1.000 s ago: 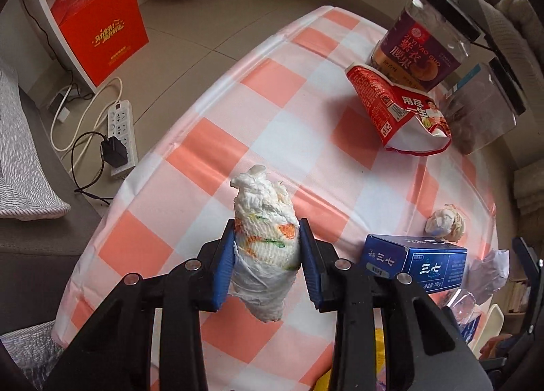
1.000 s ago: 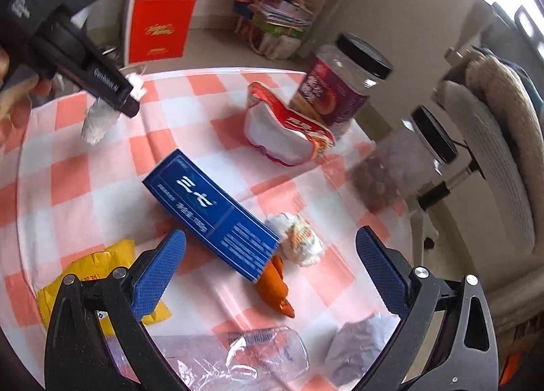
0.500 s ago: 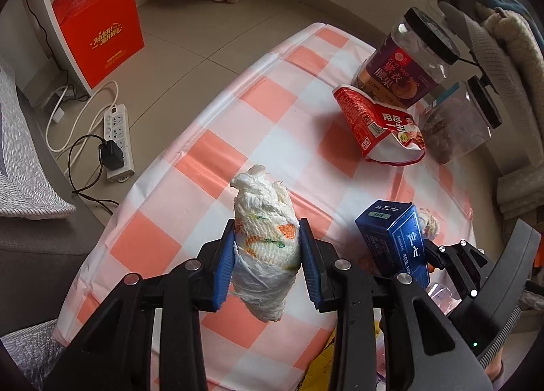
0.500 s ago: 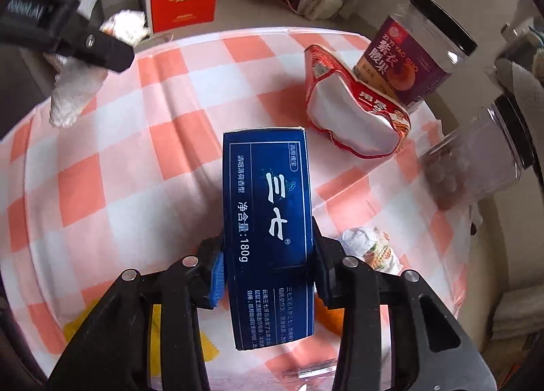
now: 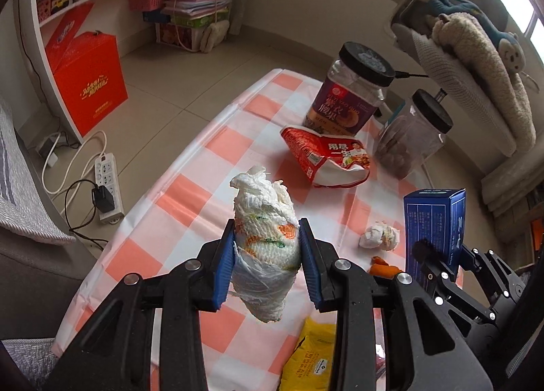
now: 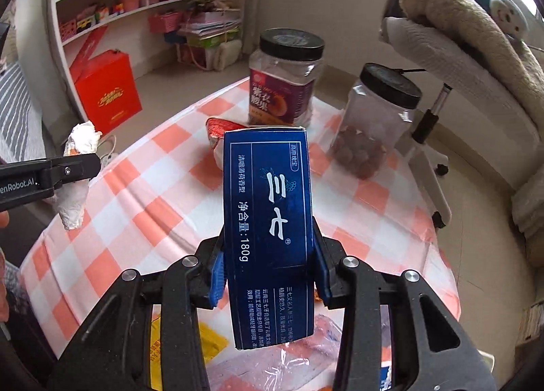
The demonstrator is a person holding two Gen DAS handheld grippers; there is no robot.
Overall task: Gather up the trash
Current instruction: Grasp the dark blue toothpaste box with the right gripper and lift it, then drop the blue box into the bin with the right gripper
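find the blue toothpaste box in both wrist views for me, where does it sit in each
Left wrist view: the blue box stands at the right edge, upright, clamped in the right gripper.
Right wrist view: the same box fills the centre, held between the blue pads, lifted above the table.
Shared landmark: the purple-label jar with the black lid, at the far end of the checked tablecloth in both views.

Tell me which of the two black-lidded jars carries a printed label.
The taller jar, at the far table edge behind the red snack bag, wears a purple label; the other jar to its right is bare, clear plastic.
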